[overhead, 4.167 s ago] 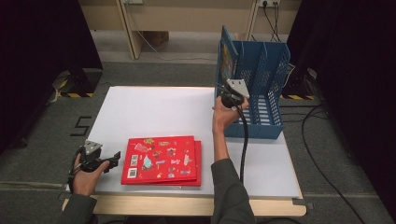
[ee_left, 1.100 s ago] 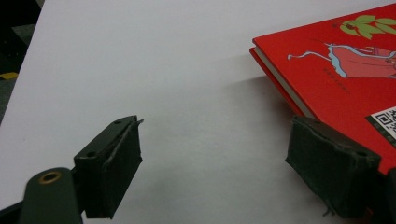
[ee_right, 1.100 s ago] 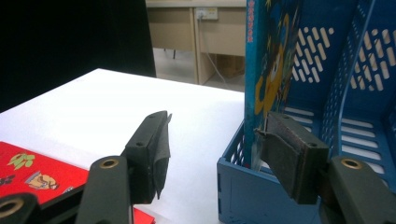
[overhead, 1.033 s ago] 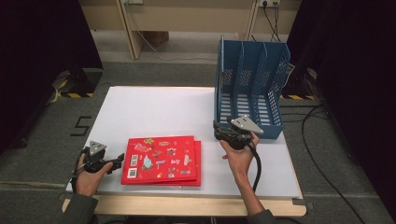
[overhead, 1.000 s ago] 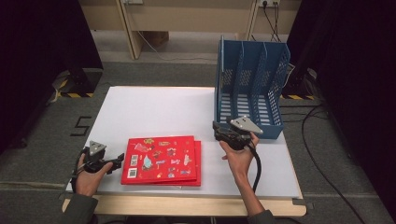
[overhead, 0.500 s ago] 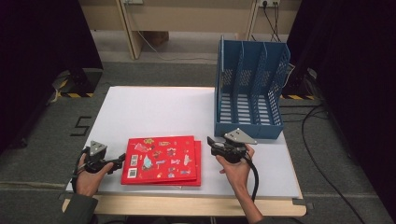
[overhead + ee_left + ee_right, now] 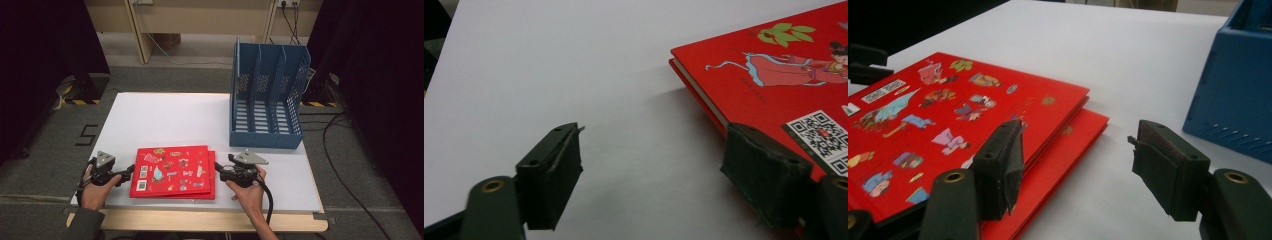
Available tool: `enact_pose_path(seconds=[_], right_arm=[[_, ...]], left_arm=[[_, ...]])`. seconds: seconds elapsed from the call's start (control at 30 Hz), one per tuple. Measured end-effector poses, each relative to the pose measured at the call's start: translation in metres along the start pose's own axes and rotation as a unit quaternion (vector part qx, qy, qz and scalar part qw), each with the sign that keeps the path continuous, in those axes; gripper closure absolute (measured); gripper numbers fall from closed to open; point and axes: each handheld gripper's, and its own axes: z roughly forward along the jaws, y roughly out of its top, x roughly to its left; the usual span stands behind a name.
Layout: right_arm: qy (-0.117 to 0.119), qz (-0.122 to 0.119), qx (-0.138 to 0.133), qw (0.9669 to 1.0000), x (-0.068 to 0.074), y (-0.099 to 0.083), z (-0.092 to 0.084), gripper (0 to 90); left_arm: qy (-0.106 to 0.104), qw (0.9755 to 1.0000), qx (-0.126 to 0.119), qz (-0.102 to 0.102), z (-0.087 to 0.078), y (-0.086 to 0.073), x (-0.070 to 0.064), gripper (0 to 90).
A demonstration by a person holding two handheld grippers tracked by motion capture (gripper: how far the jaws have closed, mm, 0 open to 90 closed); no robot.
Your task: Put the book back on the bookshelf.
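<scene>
Two flat red hardcover books (image 7: pixel 172 171) stacked on white table (image 7: pixel 165 115), flanked by both grippers.
Left gripper (image 7: pixel 129 173) at stack's left edge, jaws just closing yet apart, gripping nothing, one black pad over glossy cover by QR code. Right gripper (image 7: pixel 218 170) at right edge, jaws just opening, empty, one over cover. Behind, rigid blue perforated plastic file rack (image 7: pixel 267 95), upright.

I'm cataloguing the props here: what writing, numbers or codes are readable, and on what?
"5": dark mark on the grey floor, left of the table.
QR code, no readable words: top red book.
White label, print too blurred to read: same book's cover.
Cover pictures carry no legible text.
</scene>
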Motion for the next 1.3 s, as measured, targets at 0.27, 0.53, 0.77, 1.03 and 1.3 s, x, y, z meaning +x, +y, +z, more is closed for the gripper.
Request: enact_pose_path(seconds=[0.27, 0.53, 0.77, 1.03, 1.3], right_arm=[[0.004, -0.009, 0.015, 0.9998, 0.004, -0.007, 0.004, 36.7], [0.011, -0.003, 0.018, 0.9998, 0.004, -0.009, 0.005, 36.5], [0.016, 0.003, 0.027, 0.9995, 0.005, -0.011, 0.007, 35.8], [0.016, 0.004, 0.034, 0.9993, 0.004, -0.014, 0.007, 35.8], [0.019, 0.009, 0.048, 0.9986, 0.006, -0.019, 0.005, 35.4]], left_arm=[[-0.006, 0.9998, -0.016, 0.011, -0.004, 0.001, -0.005, 33.5], [-0.020, 0.9993, -0.014, 0.028, -0.005, 0.002, -0.014, 33.2], [-0.037, 0.9974, -0.014, 0.060, -0.006, 0.004, -0.033, 29.3], [-0.048, 0.9964, -0.011, 0.069, -0.005, 0.003, -0.038, 23.6], [-0.051, 0.9969, -0.010, 0.060, -0.005, 0.003, -0.039, 24.7]])
